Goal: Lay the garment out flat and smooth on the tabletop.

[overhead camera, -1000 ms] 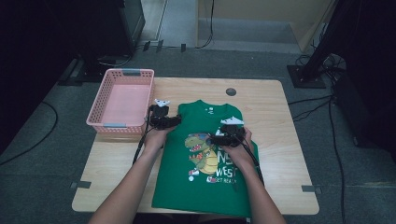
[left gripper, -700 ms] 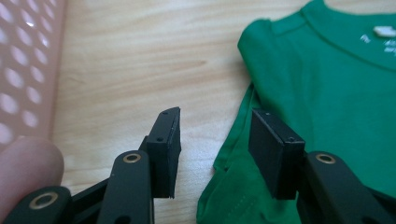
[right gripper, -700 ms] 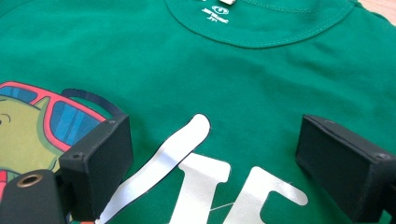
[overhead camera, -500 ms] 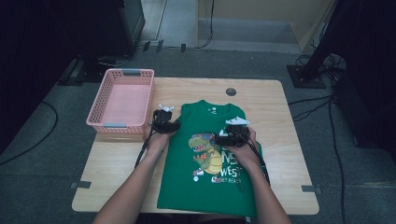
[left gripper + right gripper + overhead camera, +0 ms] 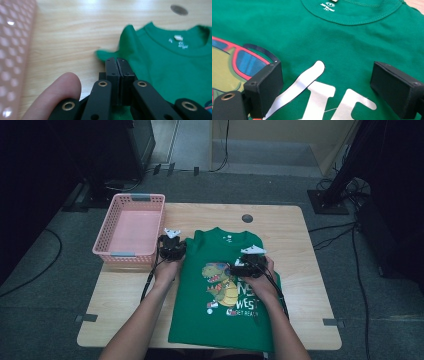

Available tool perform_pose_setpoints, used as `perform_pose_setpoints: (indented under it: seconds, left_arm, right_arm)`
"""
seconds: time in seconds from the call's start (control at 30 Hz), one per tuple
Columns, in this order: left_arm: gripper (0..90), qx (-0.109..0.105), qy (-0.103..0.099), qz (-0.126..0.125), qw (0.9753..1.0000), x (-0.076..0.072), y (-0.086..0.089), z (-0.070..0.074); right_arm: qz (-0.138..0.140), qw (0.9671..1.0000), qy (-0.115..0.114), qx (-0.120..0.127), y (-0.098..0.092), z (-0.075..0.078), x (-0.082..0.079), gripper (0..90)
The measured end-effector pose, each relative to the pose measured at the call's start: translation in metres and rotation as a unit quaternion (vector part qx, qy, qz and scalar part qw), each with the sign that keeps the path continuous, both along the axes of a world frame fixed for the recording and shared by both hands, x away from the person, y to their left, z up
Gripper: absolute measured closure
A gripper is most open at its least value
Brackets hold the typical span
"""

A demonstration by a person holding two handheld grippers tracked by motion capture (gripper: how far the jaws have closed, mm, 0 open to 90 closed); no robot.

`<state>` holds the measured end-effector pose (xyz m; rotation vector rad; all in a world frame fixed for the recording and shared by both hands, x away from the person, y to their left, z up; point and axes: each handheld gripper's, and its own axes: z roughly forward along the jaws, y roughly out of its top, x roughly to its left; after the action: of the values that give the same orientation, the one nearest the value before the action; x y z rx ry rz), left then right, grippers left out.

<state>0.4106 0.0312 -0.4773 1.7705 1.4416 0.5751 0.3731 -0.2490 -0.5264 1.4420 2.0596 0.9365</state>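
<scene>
A green T-shirt with a dinosaur print lies flat on the wooden table, collar toward the far side. My left gripper is at the shirt's left shoulder. Its jaws are shut, with their tips on the edge of the sleeve. My right gripper hovers low over the print in the middle of the chest. In the right gripper view it is wide open over white letters, with nothing between the jaws. The collar label lies beyond them.
A pink plastic basket stands at the table's far left, just left of my left gripper, and runs along the left of the left gripper view. A round cable hole sits in the tabletop beyond the collar. Bare wood lies right of the shirt.
The shirt has slid a little to the right on the table. Both grippers shifted slightly with it; the right gripper stays open over the print.
</scene>
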Motion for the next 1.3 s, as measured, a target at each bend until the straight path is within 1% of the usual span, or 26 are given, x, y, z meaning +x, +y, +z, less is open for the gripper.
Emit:
perform_pose_setpoints:
  seconds: [0.03,0.1,0.13,0.17,0.2,0.23,0.27,0.3,0.33,0.37,0.43,0.47,0.5,0.57,0.6,0.63,0.7,0.73,0.8,0.87,0.93,1.0,1.1,1.13,1.17,1.3]
  left_arm:
    - [90.0,0.003,0.005,0.01,0.9999,-0.002,0.002,0.0]
    - [89.0,0.039,0.013,0.028,0.9988,-0.005,0.0,-0.005]
    - [85.2,0.065,0.01,0.046,0.9967,-0.007,-0.001,-0.008]
    - [74.6,0.083,0.005,0.065,0.9945,-0.009,-0.002,-0.01]
    - [66.8,0.082,-0.001,0.073,0.994,-0.01,-0.002,-0.009]
    - [59.2,0.067,-0.01,0.078,0.9947,-0.011,-0.001,-0.007]
    - [56.4,0.045,-0.022,0.072,0.9962,-0.011,-0.001,-0.004]
    - [54.8,0.032,-0.036,0.058,0.9971,-0.011,-0.002,0.0]
    - [53.6,0.029,-0.048,0.043,0.9975,-0.009,-0.006,0.003]
    - [52.5,0.026,-0.052,0.027,0.9979,-0.006,-0.01,0.004]
    - [51.6,0.002,-0.028,-0.018,0.9995,0.004,-0.018,0.001]
    - [51.0,0.002,-0.028,-0.018,0.9995,0.004,-0.018,0.001]
    - [50.4,0.007,-0.016,-0.032,0.9993,0.012,-0.026,-0.005]
    - [46.6,-0.002,-0.003,-0.056,0.9984,0.018,-0.033,-0.013]
    - [43.9,0.001,0.007,-0.069,0.9976,0.021,-0.037,-0.018]
    - [41.2,0.011,0.016,-0.083,0.9964,0.023,-0.041,-0.023]
    - [40.1,0.048,0.015,-0.096,0.9941,0.023,-0.048,-0.032]
    - [39.9,0.06,0.017,-0.097,0.9933,0.023,-0.05,-0.036]
    - [38.2,0.062,0.017,-0.099,0.993,0.024,-0.05,-0.04]
    - [37.6,0.065,0.013,-0.086,0.9941,0.025,-0.048,-0.041]
    - [34.6,0.068,0.019,-0.057,0.9959,0.028,-0.044,-0.041]
    - [31.3,0.064,0.014,-0.029,0.9974,0.029,-0.04,-0.043]
    - [26.0,0.068,0.014,-0.02,0.9974,0.028,-0.04,-0.043]
    - [26.0,0.067,0.018,-0.006,0.9976,0.029,-0.039,-0.044]
    - [21.6,0.066,0.021,0.003,0.9976,0.03,-0.038,-0.044]
    - [21.5,0.065,0.019,0.007,0.9977,0.031,-0.038,-0.044]
  right_arm:
    - [0.0,1.0,0.0,0.001,0.0,0.0,0.0,11.0]
    - [0.0,1.0,0.0,0.001,0.0,0.0,0.0,11.1]
    - [-0.001,1.0,0.0,0.001,0.0,0.0,0.0,11.0]
    - [-0.001,1.0,0.0,0.001,0.0,0.0,0.0,11.0]
    - [-0.001,1.0,0.0,0.001,0.0,0.0,0.0,11.0]
    - [-0.001,1.0,0.0,0.001,0.0,0.0,0.0,11.1]
    - [-0.001,1.0,0.0,0.001,0.0,0.0,0.0,11.1]
    - [-0.001,1.0,0.0,0.0,0.0,0.0,0.0,11.1]
    - [-0.001,1.0,0.0,0.0,0.0,0.0,0.0,11.0]
    - [-0.001,1.0,0.0,0.0,0.0,0.0,0.0,11.0]
    - [-0.001,1.0,0.0,0.0,0.0,0.0,0.0,11.1]
    - [-0.001,1.0,0.0,0.0,0.0,0.0,0.0,11.1]
    - [-0.001,1.0,0.0,0.0,0.0,0.0,0.0,11.1]
    - [-0.001,1.0,0.0,0.001,0.0,0.0,0.0,11.1]
    - [-0.001,1.0,0.0,0.001,0.0,0.0,0.0,11.1]
    - [-0.001,1.0,0.0,0.0,0.0,0.0,0.0,11.0]
    - [-0.001,1.0,0.0,0.0,0.0,0.0,0.0,11.0]
    - [-0.001,1.0,0.0,0.0,0.0,0.0,0.0,11.1]
    - [-0.001,1.0,0.0,0.0,0.0,0.0,0.0,11.0]
    - [-0.001,1.0,0.0,0.0,0.0,0.0,0.0,11.0]
    - [-0.001,1.0,0.0,0.0,0.0,0.0,0.0,11.0]
    - [-0.001,1.0,0.0,0.0,0.0,0.0,0.0,11.0]
    - [0.0,1.0,0.0,0.0,0.0,0.0,0.0,11.1]
    - [0.001,1.0,-0.001,0.0,0.0,0.0,0.0,11.1]
    - [0.002,1.0,0.0,0.0,-0.001,0.0,0.001,11.1]
    - [0.01,1.0,0.0,-0.001,-0.002,0.0,0.007,11.2]
